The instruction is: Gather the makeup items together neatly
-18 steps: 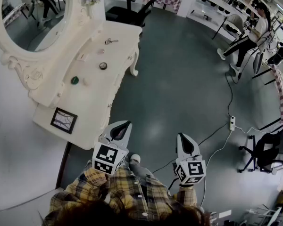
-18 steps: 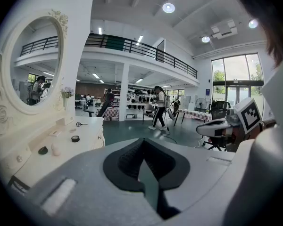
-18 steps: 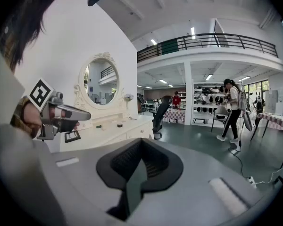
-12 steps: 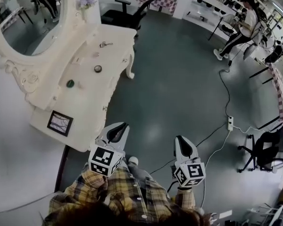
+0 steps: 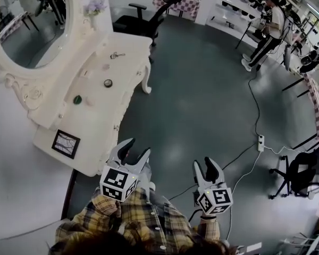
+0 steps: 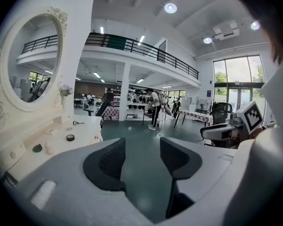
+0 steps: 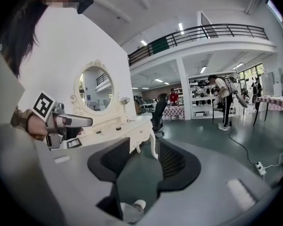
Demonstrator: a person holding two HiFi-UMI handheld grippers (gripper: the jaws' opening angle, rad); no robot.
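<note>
Left gripper [image 5: 137, 149] and right gripper [image 5: 204, 164]: jaws apart, ribbed black pads [image 6: 112, 160], empty. Carved white bench [image 5: 132, 51] carries a round dark makeup tin [image 5: 108, 83].

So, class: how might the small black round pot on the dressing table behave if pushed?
The pot looks low and flat, so it would probably slide, not tip. Small, so likely light. Being round, it could roll.

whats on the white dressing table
On the white carved dressing table: a dark green round item, a black round pot, a small metal item, a black-framed picture, a vase of purple flowers. Nothing covers it; paler bits are unclear.
</note>
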